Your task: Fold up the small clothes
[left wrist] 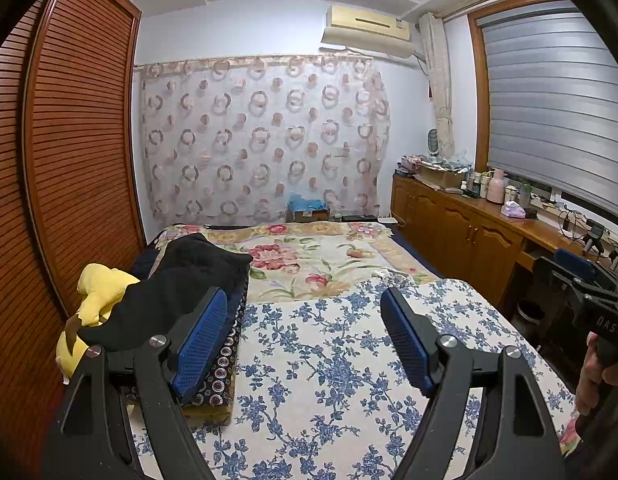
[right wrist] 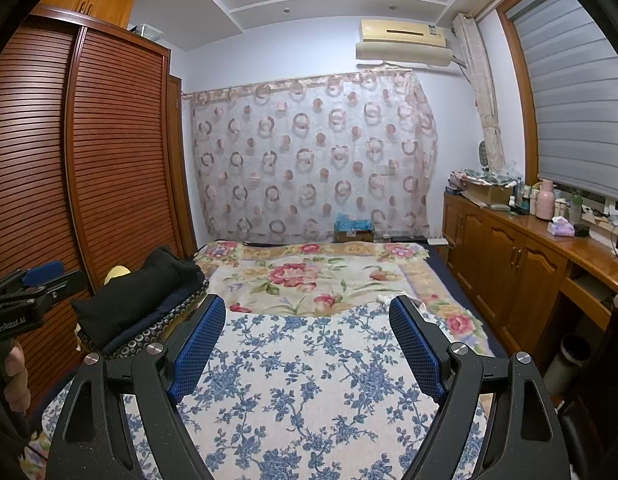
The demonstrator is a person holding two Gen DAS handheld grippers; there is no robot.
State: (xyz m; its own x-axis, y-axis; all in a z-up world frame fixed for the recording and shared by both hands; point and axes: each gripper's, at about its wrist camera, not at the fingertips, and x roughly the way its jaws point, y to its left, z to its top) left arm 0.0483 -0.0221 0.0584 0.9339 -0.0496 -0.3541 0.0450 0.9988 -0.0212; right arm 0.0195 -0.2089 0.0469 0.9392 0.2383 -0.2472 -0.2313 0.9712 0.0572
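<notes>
My left gripper (left wrist: 305, 304) is open and empty, held above a blue-flowered white cloth (left wrist: 333, 364) spread on the bed. My right gripper (right wrist: 307, 312) is open and empty above the same cloth (right wrist: 309, 380). A pile of clothes lies at the bed's left side: a black garment (left wrist: 181, 280) on a dark patterned folded piece (left wrist: 225, 364), with a yellow item (left wrist: 97, 292) beside it. The pile shows in the right wrist view too (right wrist: 141, 300). The right gripper shows at the right edge of the left view (left wrist: 589, 292); the left gripper shows at the left edge of the right view (right wrist: 25, 292).
A red-flowered blanket (left wrist: 309, 260) covers the far half of the bed. A slatted wooden wardrobe (left wrist: 69, 140) stands close on the left. A wooden cabinet counter (left wrist: 469, 232) with bottles and boxes runs along the right under the window. A patterned curtain (left wrist: 261, 140) hangs behind.
</notes>
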